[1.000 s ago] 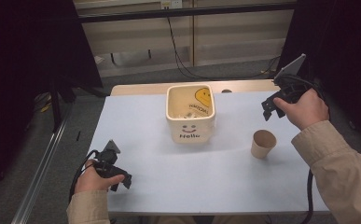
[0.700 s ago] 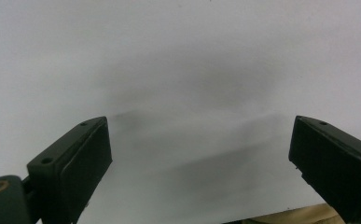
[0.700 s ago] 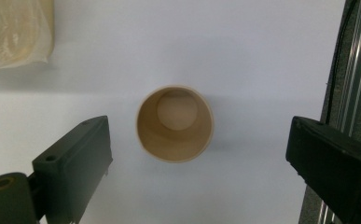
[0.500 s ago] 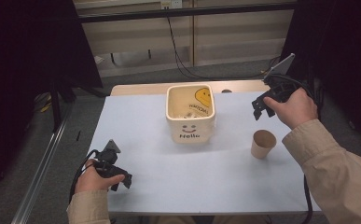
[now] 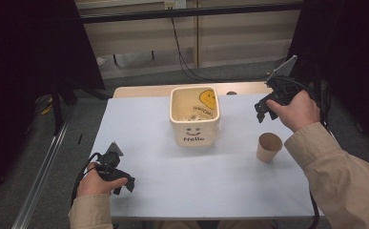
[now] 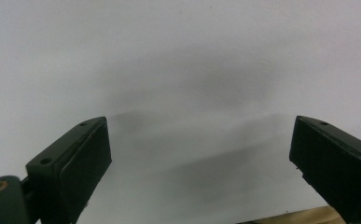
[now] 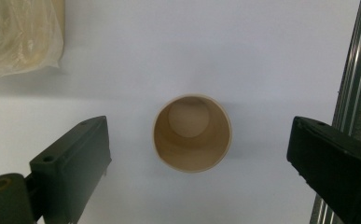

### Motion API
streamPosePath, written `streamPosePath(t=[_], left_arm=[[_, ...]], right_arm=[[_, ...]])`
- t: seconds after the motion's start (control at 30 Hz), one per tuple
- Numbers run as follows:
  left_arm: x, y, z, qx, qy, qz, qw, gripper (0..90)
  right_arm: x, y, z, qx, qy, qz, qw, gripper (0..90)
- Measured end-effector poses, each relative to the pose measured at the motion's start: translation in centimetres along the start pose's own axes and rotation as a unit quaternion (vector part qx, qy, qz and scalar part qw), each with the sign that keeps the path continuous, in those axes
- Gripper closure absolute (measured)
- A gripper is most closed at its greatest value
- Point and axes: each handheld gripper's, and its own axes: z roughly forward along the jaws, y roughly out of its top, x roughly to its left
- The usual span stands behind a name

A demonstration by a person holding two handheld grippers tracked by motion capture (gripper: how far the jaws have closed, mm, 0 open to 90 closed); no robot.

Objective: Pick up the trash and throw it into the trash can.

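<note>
A pale blue table (image 5: 148,124) carries a cream bin (image 5: 194,117) at its middle. Right of the bin, a brown paper cup (image 5: 269,146) stands upright; the right gripper (image 5: 263,109) hovers above it, jaws wide apart. The left gripper (image 5: 125,183) rests low near the front edge, jaws apart too.

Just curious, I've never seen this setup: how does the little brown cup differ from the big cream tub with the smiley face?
The paper cup is round, plain brown and empty; the cream tub is square-sided, printed with a smiley and "Hello", and has something pale inside. The cup is much smaller and sits nearer the person, below the right claw. Both stand upright and open-topped on the table.
</note>
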Motion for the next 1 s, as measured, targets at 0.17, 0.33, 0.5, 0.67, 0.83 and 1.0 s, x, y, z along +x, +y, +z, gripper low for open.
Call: streamPosePath(t=[0.17,0.33,0.5,0.67,0.83,1.0], left_arm=[[-0.1,0.0,0.0,0.001,-0.004,-0.003,1.0000,5.3],[-0.2,0.0,0.0,-0.001,-0.007,-0.004,1.0000,5.2],[-0.1,0.0,-0.1,-0.005,-0.005,-0.001,1.0000,5.2],[-0.1,-0.1,-0.1,-0.004,-0.010,-0.006,0.9999,5.2],[0.0,-0.1,-0.2,-0.003,-0.007,-0.003,1.0000,5.2],[0.0,-0.1,-0.2,-0.007,-0.011,-0.005,0.9999,5.2]], right_arm=[[0.0,-0.1,0.7,-0.003,0.005,-0.002,1.0000,5.7],[-0.1,-0.3,2.1,0.003,0.008,-0.001,1.0000,5.9],[-0.4,-0.6,3.9,0.013,0.008,0.005,0.9999,6.3],[-0.4,-0.8,5.7,0.023,0.010,0.011,0.9996,6.5],[-0.4,-1.2,7.2,0.035,0.014,0.015,0.9992,6.6],[-0.4,-1.6,8.2,0.045,0.007,0.015,0.9988,7.0]])
